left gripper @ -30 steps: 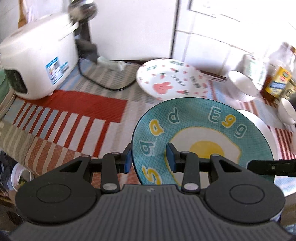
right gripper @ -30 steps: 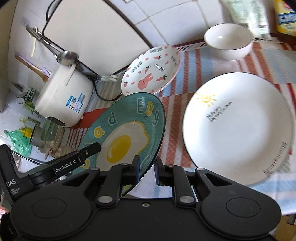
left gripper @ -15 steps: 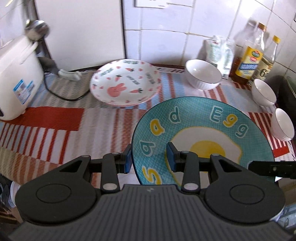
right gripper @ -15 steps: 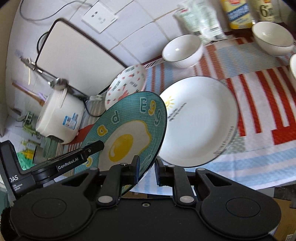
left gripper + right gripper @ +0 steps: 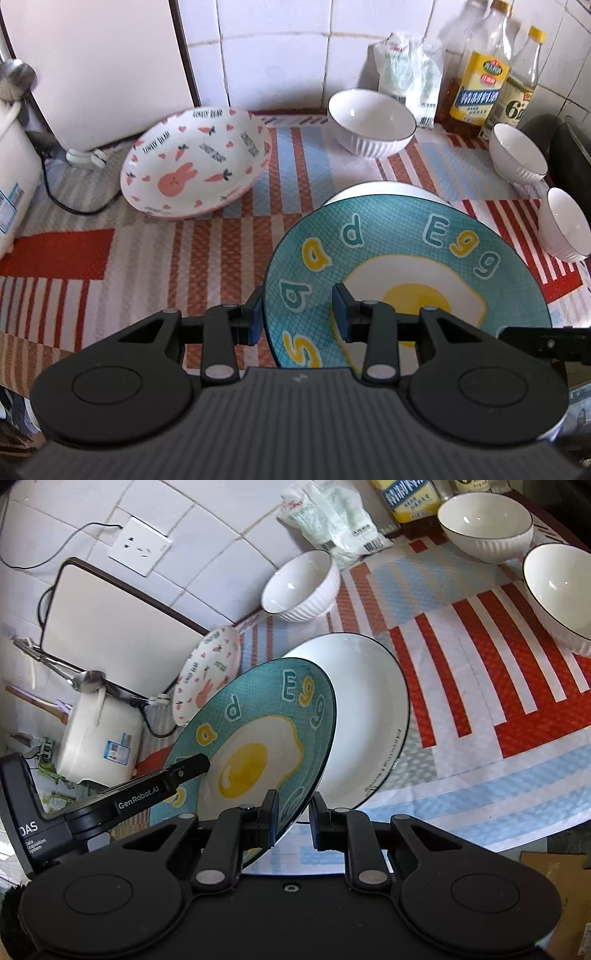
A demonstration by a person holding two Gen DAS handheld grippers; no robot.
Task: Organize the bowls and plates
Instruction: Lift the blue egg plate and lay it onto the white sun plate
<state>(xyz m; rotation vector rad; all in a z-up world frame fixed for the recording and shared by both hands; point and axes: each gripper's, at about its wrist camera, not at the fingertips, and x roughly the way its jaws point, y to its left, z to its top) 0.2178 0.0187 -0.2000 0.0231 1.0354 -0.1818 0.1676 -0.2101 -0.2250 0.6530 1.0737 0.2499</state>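
A teal plate with a fried-egg picture (image 5: pixel 406 266) (image 5: pixel 258 738) is held in the air between both grippers. My left gripper (image 5: pixel 297 315) is shut on its left rim. My right gripper (image 5: pixel 293 819) is shut on its near rim. Under it lies a large white plate (image 5: pixel 373 716), mostly hidden in the left wrist view (image 5: pixel 384 188). A pink rabbit plate (image 5: pixel 195 166) (image 5: pixel 207 675) lies at the back left. Three white ribbed bowls stand nearby: a big one (image 5: pixel 371 123) (image 5: pixel 301 587) and two smaller ones (image 5: pixel 519 153) (image 5: pixel 565 229).
A white rice cooker (image 5: pixel 99 738) with its cord stands at the left. Oil bottles (image 5: pixel 476 85) and a white bag (image 5: pixel 410 74) stand against the tiled wall. A white board (image 5: pixel 110 616) leans on the wall. A striped cloth (image 5: pixel 147 258) covers the counter.
Both grippers have carried the teal plate to the right, from near the rice cooker to over the large white plate. The grip on the plate is unchanged.
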